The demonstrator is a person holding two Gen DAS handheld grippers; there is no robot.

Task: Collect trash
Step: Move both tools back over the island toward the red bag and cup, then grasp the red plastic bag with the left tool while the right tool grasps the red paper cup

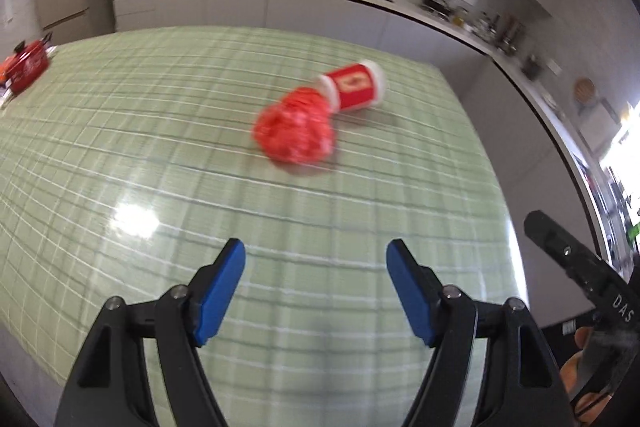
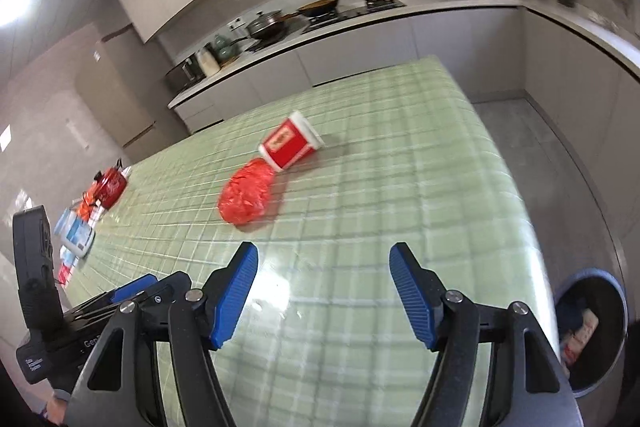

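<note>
On the green checked tablecloth [image 2: 400, 187], toward the far right corner of the table, lay the two pieces of trash: a crumpled red plastic bag [image 2: 249, 195] and, touching its far side, a red-and-white paper cup [image 2: 291, 146] tipped over with its mouth toward the far edge. From the left wrist camera the bag [image 1: 295, 131] and cup [image 1: 354, 89] showed the same way, blurred. Left gripper [image 1: 316, 259] hung above the near part of the cloth, jaws spread, nothing between the blue pads [image 1: 219, 295]. Right gripper [image 2: 323, 261] likewise stood spread and empty, its pads [image 2: 412, 295] well short of the bag. Both tools were apart from the trash; neither touched anything. A round bin [image 2: 592, 331] stood on the floor off the table's near right corner, with some wrappers already inside, as far as could be made out. At the far left edge sat a red kettle [image 2: 110, 185] and some packets [image 2: 78, 235], seemingly not part of the job. Judged step: the approach to the next pickup, bag or cup not yet reached. Next move called for one gripper to carry forward and down over the bag, straddle the crumple, and close gently; the thin film might slip or spring, and the cup, lying on its side and touching the bag, might roll if nudged.
</note>
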